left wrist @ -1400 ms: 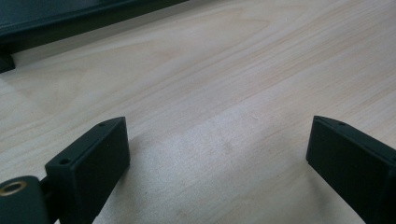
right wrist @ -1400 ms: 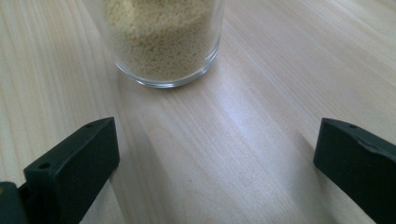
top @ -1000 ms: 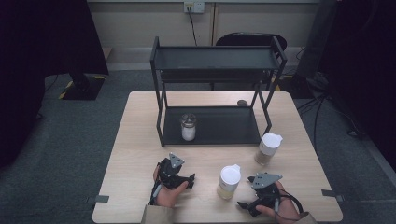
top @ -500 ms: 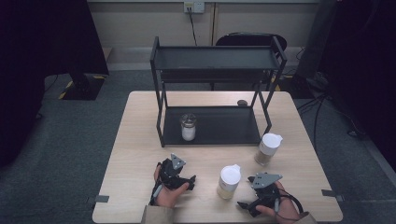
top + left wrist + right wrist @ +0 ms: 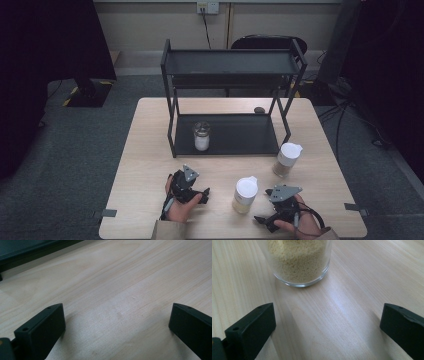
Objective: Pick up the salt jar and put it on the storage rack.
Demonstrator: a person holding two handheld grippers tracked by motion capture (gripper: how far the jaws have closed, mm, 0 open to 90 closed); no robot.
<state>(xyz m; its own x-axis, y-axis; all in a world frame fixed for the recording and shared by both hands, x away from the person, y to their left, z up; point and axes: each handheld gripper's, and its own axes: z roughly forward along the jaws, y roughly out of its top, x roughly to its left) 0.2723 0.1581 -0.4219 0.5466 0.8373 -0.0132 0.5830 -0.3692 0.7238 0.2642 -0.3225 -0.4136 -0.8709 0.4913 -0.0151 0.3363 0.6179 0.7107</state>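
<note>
My left gripper (image 5: 201,193) rests low over the table's front left, held in a hand. In the left gripper view its jaws (image 5: 116,322) stand wide apart over bare wood; they have just been opening, with nothing between them. My right gripper (image 5: 262,220) sits at the front right, also open (image 5: 328,322). Just ahead of it stands a glass jar of pale yellow grains (image 5: 298,260), apart from the jaws. From above that white-lidded jar (image 5: 244,195) stands between the two hands.
A black two-tier rack (image 5: 230,65) stands at the back of the wooden table (image 5: 145,165). A small glass jar with white contents (image 5: 201,136) is on its lower shelf. Another white-lidded jar (image 5: 287,160) stands right of the rack. A small dark object (image 5: 259,110) lies behind it.
</note>
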